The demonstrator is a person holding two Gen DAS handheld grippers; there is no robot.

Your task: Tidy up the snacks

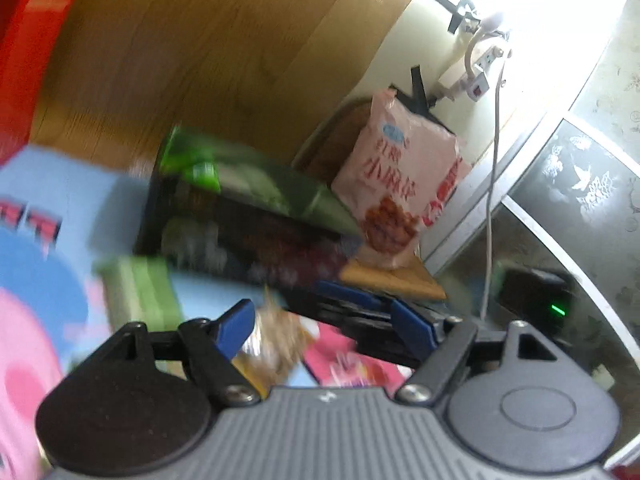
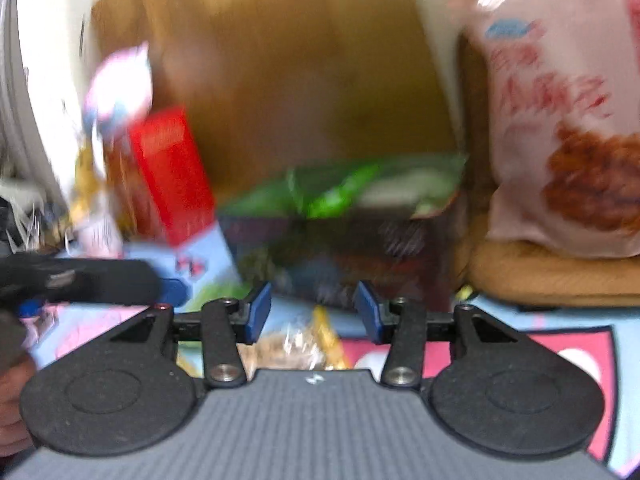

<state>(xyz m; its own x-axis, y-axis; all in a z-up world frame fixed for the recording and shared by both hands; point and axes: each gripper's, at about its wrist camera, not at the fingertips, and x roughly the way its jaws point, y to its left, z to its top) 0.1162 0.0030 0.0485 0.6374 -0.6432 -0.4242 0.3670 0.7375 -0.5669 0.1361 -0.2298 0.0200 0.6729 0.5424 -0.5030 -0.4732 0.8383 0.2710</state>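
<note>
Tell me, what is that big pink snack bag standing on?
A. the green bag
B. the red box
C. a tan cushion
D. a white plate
C: the pink snack bag stands upright on a tan cushion, to the right of the green bag and well away from the red box.

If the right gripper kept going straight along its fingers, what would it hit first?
Most likely the dark snack box with the green packet on top, straight ahead of the open right gripper. The small clear-wrapped snack lies lower, seemingly under that line; blur leaves depth uncertain.
</note>
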